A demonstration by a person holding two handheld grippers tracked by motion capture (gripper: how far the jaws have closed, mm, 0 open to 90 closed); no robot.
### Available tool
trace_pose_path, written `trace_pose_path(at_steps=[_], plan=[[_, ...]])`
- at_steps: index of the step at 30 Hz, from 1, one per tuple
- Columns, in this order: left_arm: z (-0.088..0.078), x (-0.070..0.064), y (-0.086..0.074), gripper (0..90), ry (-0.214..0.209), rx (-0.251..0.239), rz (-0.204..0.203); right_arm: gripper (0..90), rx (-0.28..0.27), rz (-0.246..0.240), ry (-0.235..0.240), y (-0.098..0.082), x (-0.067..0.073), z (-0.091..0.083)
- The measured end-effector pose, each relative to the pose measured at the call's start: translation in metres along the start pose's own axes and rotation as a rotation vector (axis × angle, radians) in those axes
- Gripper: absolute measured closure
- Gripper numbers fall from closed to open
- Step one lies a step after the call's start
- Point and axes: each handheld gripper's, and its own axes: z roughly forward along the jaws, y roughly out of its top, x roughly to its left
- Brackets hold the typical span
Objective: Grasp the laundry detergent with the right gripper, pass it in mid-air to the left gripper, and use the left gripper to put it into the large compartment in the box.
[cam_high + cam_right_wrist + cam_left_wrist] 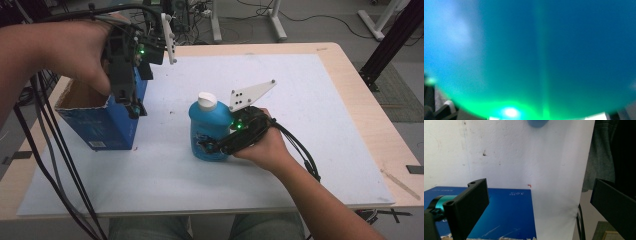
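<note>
A blue bottle (207, 127) with a white cap stands upright near the middle of the white mat. My right gripper (214, 146) reaches in from the right, low on the bottle, with its jaws shut on the bottle's body. In the right gripper view the bottle's blue wall (536, 50) sits very close to the lens, lit green. A blue carton (107, 127) with an open top stands at the left. My left gripper (134, 106) hangs just above the carton's right edge, open and holding nothing. In the left gripper view its jaws (537, 185) stand wide apart over the carton (509, 215) and the mat.
The white mat (300, 150) covers most of a wooden table (360, 90). Black cables (55, 165) trail off the left side from my left gripper. The bottle's base (537, 123) shows at the top of the left gripper view. Stands and cables fill the floor behind the table.
</note>
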Motion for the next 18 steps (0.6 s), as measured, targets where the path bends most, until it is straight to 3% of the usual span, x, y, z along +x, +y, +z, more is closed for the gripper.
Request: trace_pose_path(at_steps=[18], plan=[[-0.0011,-0.0018,0.0026,1.8,0.001,0.002,0.009,46.0,-0.033,-0.083,-0.03,-0.0004,0.004,-0.0012]])
